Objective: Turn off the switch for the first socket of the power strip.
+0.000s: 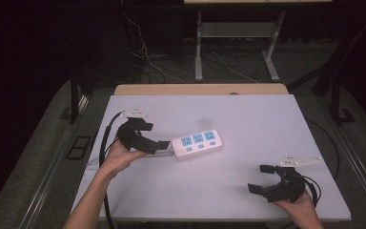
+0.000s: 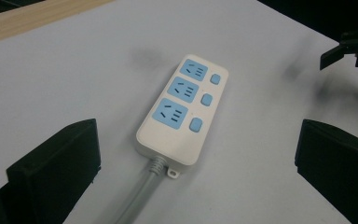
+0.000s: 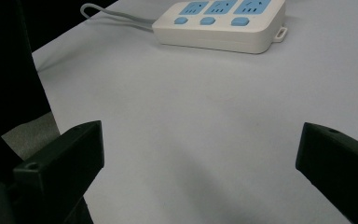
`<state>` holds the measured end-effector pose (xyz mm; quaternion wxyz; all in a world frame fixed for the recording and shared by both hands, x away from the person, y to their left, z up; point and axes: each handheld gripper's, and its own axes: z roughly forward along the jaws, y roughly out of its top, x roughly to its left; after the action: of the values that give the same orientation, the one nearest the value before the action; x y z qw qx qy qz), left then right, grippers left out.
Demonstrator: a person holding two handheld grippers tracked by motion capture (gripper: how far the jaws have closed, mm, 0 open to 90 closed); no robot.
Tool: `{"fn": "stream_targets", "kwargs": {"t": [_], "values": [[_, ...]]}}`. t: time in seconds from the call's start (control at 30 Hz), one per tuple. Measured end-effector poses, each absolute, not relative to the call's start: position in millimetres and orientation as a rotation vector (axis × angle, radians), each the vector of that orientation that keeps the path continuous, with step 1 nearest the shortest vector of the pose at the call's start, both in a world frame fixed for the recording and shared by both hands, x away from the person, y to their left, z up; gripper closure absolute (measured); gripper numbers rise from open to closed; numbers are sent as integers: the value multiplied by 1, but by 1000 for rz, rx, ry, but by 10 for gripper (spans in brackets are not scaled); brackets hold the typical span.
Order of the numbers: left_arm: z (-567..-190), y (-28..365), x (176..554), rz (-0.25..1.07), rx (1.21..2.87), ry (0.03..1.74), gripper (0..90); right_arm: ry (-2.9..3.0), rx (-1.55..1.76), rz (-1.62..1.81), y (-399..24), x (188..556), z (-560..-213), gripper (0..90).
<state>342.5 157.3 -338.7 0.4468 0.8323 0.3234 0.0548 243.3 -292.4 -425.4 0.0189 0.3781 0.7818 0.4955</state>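
Left gripper (image 1: 164,144) stands with its jaws spread wide and nothing between them, the tips just short of the near end of a white power strip (image 1: 196,143) that lies flat on the pale table (image 1: 248,119). From this gripper's own view the power strip (image 2: 182,119) sits straight ahead between the two jaws, apart from both: a rounded white body with three light-blue sockets in a row, a small blue switch beside each, a little mounting tab at the corner and a grey cable (image 2: 142,198) leaving the near end toward the gripper. Right gripper (image 1: 262,179), held low at the near right of the table, is also wide open and empty, well apart from the strip, which lies ahead of it (image 3: 221,25) with its switches turned toward it.
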Motion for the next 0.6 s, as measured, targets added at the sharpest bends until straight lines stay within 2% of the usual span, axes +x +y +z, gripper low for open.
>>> {"fn": "stream_targets", "kwargs": {"t": [0.6], "values": [[-360, 176, 308, 142, 1982, 821, 0, 2428, 1180, 1534, -292, 243, -425, 7]]}}
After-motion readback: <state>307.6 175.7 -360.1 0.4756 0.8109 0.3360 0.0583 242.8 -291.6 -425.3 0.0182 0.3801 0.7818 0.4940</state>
